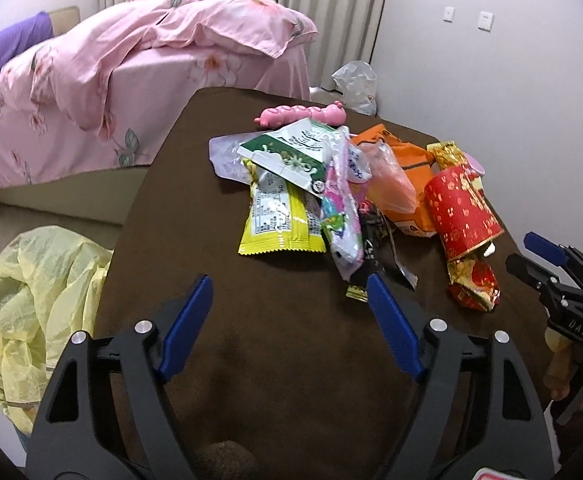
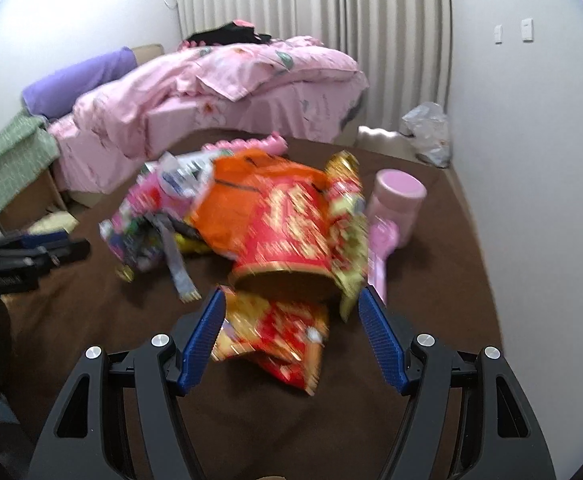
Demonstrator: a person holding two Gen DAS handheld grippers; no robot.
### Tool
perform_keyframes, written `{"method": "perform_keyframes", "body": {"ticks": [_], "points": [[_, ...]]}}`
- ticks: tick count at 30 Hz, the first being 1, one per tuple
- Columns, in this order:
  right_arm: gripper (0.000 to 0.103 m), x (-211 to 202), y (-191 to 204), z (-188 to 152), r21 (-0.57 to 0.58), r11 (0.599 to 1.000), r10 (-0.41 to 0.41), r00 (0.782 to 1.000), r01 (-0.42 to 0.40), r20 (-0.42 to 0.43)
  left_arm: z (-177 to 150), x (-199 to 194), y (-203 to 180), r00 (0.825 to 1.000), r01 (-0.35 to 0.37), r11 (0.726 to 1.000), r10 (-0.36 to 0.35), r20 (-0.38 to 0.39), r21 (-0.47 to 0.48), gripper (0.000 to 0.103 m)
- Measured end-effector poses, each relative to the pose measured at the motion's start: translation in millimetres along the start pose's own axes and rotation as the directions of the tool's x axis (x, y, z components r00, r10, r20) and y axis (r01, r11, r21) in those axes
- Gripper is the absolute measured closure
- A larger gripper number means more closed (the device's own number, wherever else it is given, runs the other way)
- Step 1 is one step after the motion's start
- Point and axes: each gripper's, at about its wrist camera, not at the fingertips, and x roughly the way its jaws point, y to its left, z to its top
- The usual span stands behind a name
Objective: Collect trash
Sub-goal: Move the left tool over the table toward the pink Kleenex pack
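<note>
Brown table (image 1: pixel 291 360) bears red cylinder (image 1: pixel 465 210) lying tilted, open end facing cameras.

White walls (image 1: pixel 491 60), pale pleated curtains (image 2: pixel 371 20), a bed (image 1: pixel 131 80) with pink floral bedding, a brown-covered table (image 1: pixel 291 360)

The worktop (image 1: pixel 251 360) is dark brown. On it lie a yellow snack packet (image 1: pixel 279 220), an orange bag (image 1: pixel 407 160) and a red canister (image 1: pixel 465 210) with gold print. Left, a pale yellow bag (image 1: pixel 31 312); far, pink floral bedding (image 1: pixel 131 60).
</note>
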Motion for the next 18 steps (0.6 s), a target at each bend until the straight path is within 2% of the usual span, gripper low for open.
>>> {"method": "perform_keyframes", "body": {"ticks": [5, 8, 13, 16, 18], "points": [[0.037, 9.7, 33.7, 20.1, -0.036, 0.994, 0.103, 0.994, -0.102, 0.024, 2.8, -14.4, 19.9, 0.998, -0.044, 0.998, 0.046, 0.037, -0.050, 0.028], [0.045, 24.6, 61.6, 28.6, -0.054, 0.983, 0.176, 0.984, -0.174, 0.022, 1.0, -20.6, 33.9, 0.997, -0.066, 0.995, 0.069, 0.042, -0.078, 0.028], [0.046, 55.5, 94.9, 40.8, -0.105, 0.977, 0.187, 0.982, -0.187, -0.005, -10.8, -25.8, 52.1, 0.997, -0.069, 0.991, 0.073, 0.032, -0.114, 0.028], [0.048, 80.0, 106.8, 43.6, -0.136, 0.976, 0.163, 0.985, -0.169, -0.056, -16.5, -25.5, 58.7, 0.999, -0.050, 0.990, 0.052, 0.016, -0.132, 0.028], [0.076, 93.3, 107.2, 42.2, -0.125, 0.976, 0.161, 0.979, -0.176, -0.122, -18.8, -25.1, 60.9, 0.999, -0.038, 0.990, 0.039, 0.005, -0.132, 0.028]]}}
